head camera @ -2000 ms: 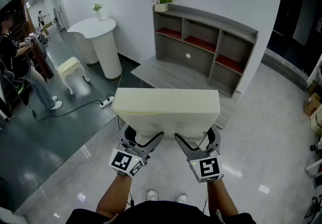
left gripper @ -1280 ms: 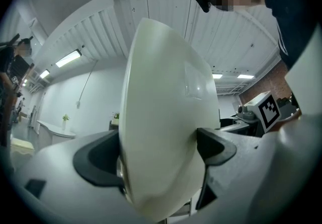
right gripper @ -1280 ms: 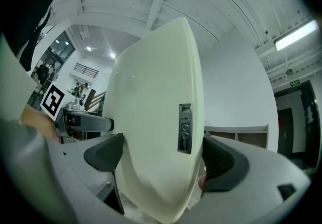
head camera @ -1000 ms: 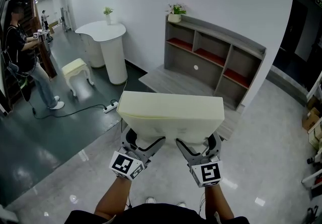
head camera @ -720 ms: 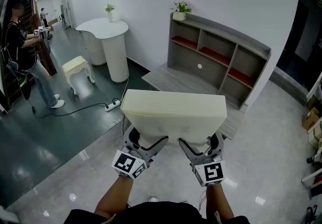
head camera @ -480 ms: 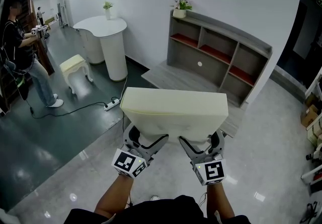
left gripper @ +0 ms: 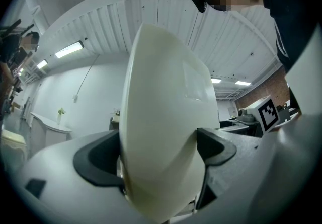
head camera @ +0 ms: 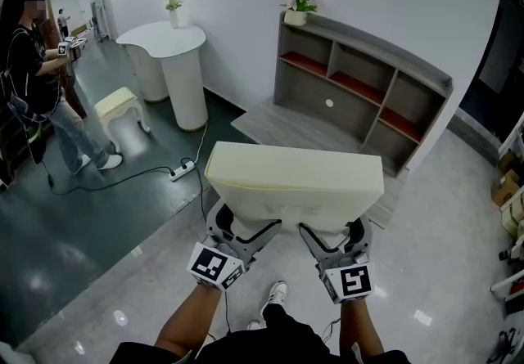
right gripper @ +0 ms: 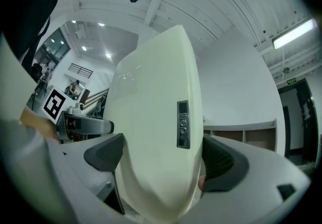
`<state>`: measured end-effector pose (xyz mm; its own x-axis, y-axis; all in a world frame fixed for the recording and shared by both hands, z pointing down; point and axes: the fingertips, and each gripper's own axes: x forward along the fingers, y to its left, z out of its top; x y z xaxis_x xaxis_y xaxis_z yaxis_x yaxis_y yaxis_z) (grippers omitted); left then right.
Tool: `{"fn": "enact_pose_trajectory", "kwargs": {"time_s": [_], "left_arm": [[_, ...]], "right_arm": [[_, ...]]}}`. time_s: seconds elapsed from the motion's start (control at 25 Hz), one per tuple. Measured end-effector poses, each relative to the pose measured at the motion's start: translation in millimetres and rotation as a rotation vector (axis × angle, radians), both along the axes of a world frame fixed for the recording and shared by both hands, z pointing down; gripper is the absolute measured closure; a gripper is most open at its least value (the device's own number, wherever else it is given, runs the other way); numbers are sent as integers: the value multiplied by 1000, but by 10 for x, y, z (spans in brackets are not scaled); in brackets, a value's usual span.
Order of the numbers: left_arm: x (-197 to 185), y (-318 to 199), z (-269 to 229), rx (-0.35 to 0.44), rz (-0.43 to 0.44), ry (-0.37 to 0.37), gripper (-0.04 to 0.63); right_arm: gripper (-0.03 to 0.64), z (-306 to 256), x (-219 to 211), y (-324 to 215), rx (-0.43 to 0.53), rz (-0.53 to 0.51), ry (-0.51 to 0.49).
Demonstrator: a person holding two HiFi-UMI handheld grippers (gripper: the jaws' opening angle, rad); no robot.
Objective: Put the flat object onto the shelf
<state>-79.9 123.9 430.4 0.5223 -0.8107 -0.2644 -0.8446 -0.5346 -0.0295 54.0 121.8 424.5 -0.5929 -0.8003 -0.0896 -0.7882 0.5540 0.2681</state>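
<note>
Cushion (head camera: 293, 182) hangs level at centre, its near edge clamped by left tool (head camera: 246, 225) at 7 o'clock and right tool (head camera: 332, 228) at 5, likely to balance its width, shelf (head camera: 360, 96) waiting at 1 o'clock.

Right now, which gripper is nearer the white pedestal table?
Left. The white pedestal table stands ahead and leftward of the left gripper, which grips the cream pad at that end. The right gripper grips the pad's other end, farther away.
</note>
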Motion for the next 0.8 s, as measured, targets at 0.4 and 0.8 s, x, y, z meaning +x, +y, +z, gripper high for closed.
{"fn": "enact_pose_trajectory", "kwargs": {"time_s": [0.4, 0.8], "left_arm": [[20, -703, -27, -5, -14, -13, 127], [164, -1474, -85, -30, -12, -9, 127]], "right_arm": [[141, -17, 20, -717, 19, -18, -21], [141, -77, 166, -1475, -10, -21, -6]]}}
